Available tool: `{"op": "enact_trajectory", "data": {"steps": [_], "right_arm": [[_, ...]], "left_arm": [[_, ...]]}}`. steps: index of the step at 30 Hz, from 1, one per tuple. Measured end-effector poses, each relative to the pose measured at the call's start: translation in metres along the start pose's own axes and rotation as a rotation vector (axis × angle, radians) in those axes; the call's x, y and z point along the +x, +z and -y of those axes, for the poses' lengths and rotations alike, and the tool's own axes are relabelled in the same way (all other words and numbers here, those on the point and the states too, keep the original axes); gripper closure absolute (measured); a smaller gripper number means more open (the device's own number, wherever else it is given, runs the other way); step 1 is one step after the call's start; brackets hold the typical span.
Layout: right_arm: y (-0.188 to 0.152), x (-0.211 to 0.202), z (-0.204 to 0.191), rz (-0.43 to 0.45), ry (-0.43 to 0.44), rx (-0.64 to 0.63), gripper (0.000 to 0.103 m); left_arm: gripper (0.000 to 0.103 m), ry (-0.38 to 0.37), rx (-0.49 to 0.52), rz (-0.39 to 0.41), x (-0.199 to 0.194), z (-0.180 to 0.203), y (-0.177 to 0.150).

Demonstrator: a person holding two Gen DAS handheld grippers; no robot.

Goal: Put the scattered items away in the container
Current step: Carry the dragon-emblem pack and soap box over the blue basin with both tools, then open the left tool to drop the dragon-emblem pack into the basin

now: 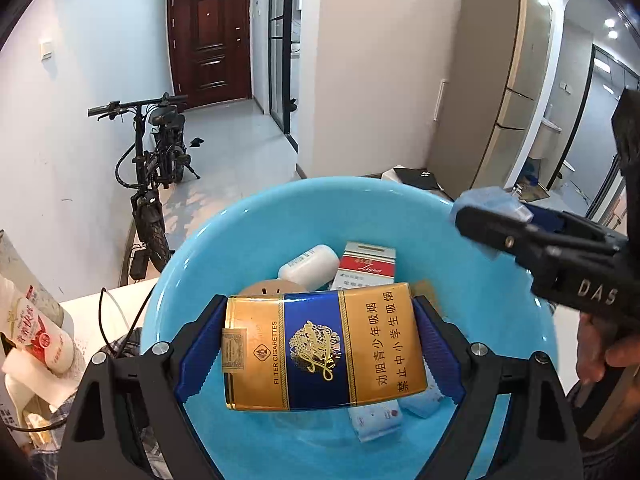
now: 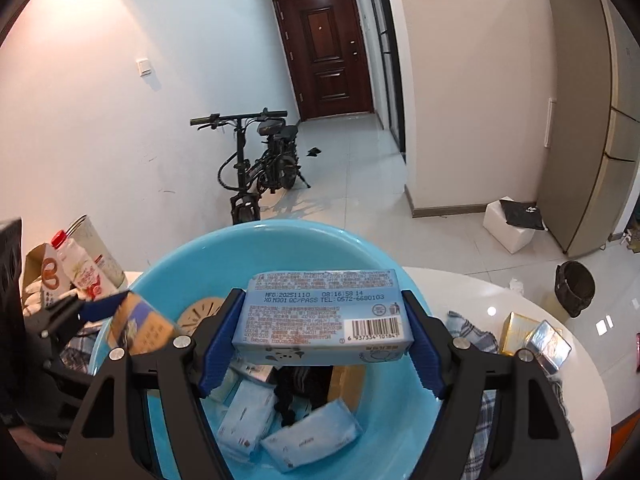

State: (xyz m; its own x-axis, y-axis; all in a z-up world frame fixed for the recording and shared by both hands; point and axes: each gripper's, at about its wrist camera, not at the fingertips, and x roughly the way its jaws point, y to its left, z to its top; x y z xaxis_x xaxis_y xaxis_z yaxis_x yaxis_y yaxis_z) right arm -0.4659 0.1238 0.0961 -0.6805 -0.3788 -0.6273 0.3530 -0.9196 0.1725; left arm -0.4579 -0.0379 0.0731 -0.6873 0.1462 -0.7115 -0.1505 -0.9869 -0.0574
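A light blue basin (image 1: 224,248) holds a red-and-white cigarette pack (image 1: 368,266), a white case (image 1: 310,266) and several tissue packs (image 2: 312,436). My left gripper (image 1: 320,348) is shut on a gold-and-blue cigarette pack (image 1: 324,344) and holds it over the basin. My right gripper (image 2: 322,332) is shut on a light blue tissue pack (image 2: 320,312) and holds it over the basin (image 2: 392,412). The right gripper also shows in the left wrist view (image 1: 496,220), at the basin's right rim. The left gripper with its pack (image 2: 140,324) shows at the left of the right wrist view.
The white round table (image 2: 520,304) carries a gold box (image 2: 520,330) and a silvery pack (image 2: 550,344) on the right, beside plaid cloth (image 2: 472,330). Bottles and bags (image 2: 80,268) stand left of the basin. A bike (image 2: 260,168) and a dark bin (image 2: 574,288) stand on the floor.
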Motion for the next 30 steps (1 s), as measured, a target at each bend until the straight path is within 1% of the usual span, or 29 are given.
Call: {"op": "enact_trajectory", "data": {"steps": [3, 6, 7, 9, 12, 14, 17, 23, 25, 27, 30], "right_arm": [[-0.002, 0.008, 0.001, -0.01, 0.03, 0.019, 0.029], [0.0, 0.011, -0.005, -0.006, 0.03, -0.004, 0.029], [0.0, 0.011, -0.007, -0.004, 0.023, -0.013, 0.029], [0.0, 0.011, -0.009, 0.001, 0.015, -0.019, 0.029], [0.001, 0.013, -0.007, -0.003, 0.014, -0.017, 0.029], [0.001, 0.012, -0.006, 0.0, 0.01, -0.014, 0.029], [0.002, 0.01, -0.006, 0.003, 0.012, -0.015, 0.029], [0.004, 0.01, -0.01, 0.007, 0.016, -0.018, 0.029], [0.005, 0.011, -0.01, 0.007, 0.016, -0.017, 0.029], [0.005, 0.011, -0.01, 0.009, 0.016, -0.016, 0.029], [0.006, 0.009, -0.008, 0.015, 0.017, -0.014, 0.029]], "left_arm": [[0.012, -0.016, -0.008, 0.009, 0.001, -0.005, 0.004], [0.012, 0.026, 0.019, 0.049, -0.005, -0.006, 0.009], [0.012, 0.04, 0.025, 0.045, -0.004, -0.007, 0.009], [0.012, 0.04, 0.035, 0.032, 0.0, -0.008, 0.008], [0.012, 0.039, 0.006, -0.002, 0.009, -0.015, 0.007], [0.012, 0.028, -0.007, 0.014, 0.006, -0.018, 0.008], [0.012, 0.041, -0.005, 0.013, 0.006, -0.018, 0.007], [0.011, 0.038, 0.046, 0.01, 0.005, -0.008, 0.007], [0.009, 0.04, 0.073, -0.004, 0.006, -0.003, 0.006], [0.007, 0.059, 0.106, -0.018, 0.008, 0.003, 0.006], [0.007, 0.082, 0.139, -0.013, 0.007, 0.011, 0.006]]}}
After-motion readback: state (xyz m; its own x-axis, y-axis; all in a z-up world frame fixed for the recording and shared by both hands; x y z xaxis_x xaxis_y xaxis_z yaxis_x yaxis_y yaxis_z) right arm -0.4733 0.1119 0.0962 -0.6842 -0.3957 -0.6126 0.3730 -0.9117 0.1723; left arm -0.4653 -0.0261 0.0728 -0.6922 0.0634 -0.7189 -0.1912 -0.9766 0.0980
